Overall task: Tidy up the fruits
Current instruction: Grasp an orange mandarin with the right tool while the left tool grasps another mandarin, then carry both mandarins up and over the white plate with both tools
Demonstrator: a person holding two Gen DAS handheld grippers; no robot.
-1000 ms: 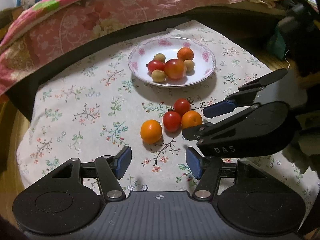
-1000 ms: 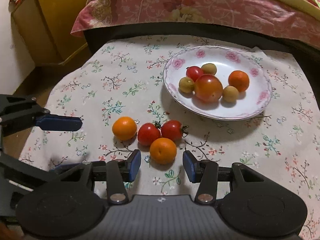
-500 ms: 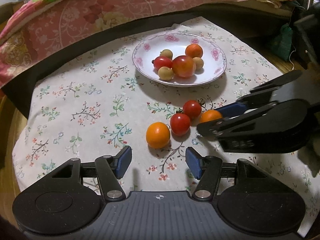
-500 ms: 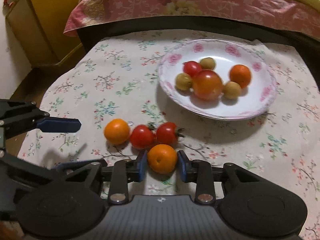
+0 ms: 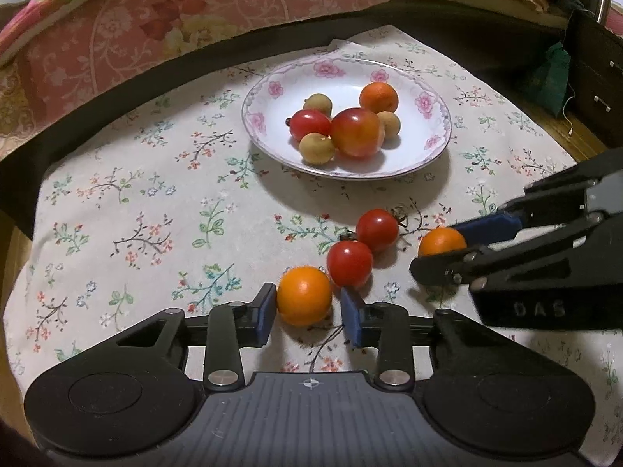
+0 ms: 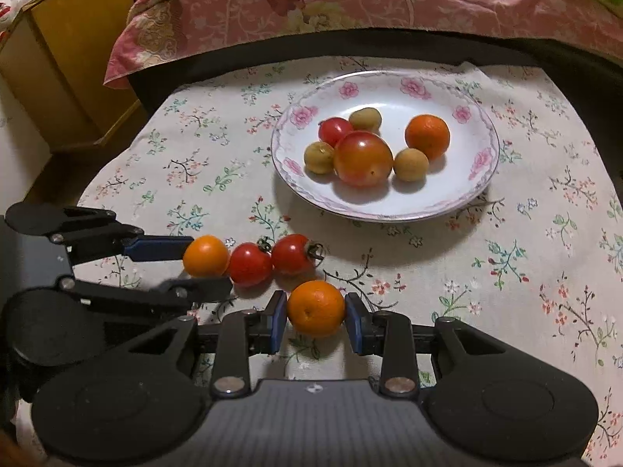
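Observation:
A white floral plate point(image 5: 432, 144) point(image 6: 483, 179) holds several fruits: a large tomato, a small red tomato, an orange and three tan longans. On the flowered cloth lie two red cherry tomatoes point(image 5: 364, 245) point(image 6: 268, 260). My left gripper point(image 5: 307, 307) point(image 6: 202, 260) stands around an orange fruit point(image 5: 304, 295) point(image 6: 205, 255); the left pad touches it, a small gap shows at the right pad. My right gripper point(image 6: 316, 317) point(image 5: 444, 245) is shut on another orange point(image 6: 316, 308) point(image 5: 442, 242), both pads against its sides.
A pink floral quilt point(image 5: 194, 11) on a bed lies behind the dark table edge. A yellow wooden cabinet point(image 6: 66, 58) stands at far left in the right wrist view. A dark cabinet and a green bag point(image 5: 549, 78) are at far right.
Both grippers moved forward onto the oranges. The right gripper's jaws closed on its orange. The left gripper's jaws narrowed around the other orange.

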